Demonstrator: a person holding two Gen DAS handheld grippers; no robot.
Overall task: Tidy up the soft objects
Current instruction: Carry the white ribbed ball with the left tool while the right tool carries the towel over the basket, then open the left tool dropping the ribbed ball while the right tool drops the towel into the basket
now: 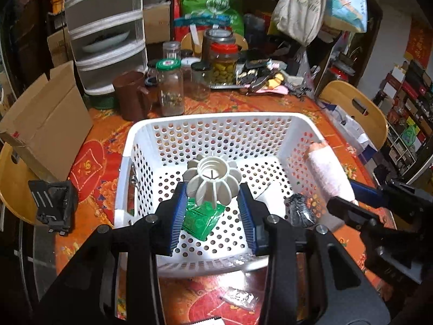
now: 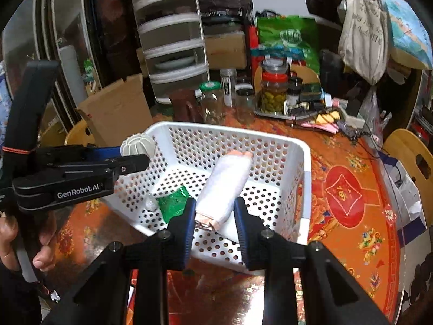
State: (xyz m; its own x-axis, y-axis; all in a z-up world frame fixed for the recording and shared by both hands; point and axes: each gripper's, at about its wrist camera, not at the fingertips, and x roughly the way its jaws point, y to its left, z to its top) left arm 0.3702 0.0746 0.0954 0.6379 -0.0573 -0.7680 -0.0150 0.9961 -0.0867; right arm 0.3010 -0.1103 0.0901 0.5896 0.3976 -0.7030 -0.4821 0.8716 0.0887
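Between the blue pads of the left gripper (image 1: 213, 187) sits a cream ribbed plastic ball (image 1: 212, 178), pressed from both sides, above the white perforated basket (image 1: 216, 120). Over the same basket the right gripper (image 2: 215, 211) clamps a rolled white towel (image 2: 227, 187), tilted upward. Under them, on the basket floor, lie a green packet (image 1: 201, 218) and a black bundle (image 1: 300, 208). Around the basket spreads an orange patterned tablecloth (image 2: 351, 203), with glass jars (image 1: 170, 89) behind.

One white basket (image 1: 151, 135), one ribbed white piece (image 1: 213, 178), one pink-white roll (image 2: 230, 187), one green packet (image 1: 201, 218), one black bundle (image 1: 300, 210).
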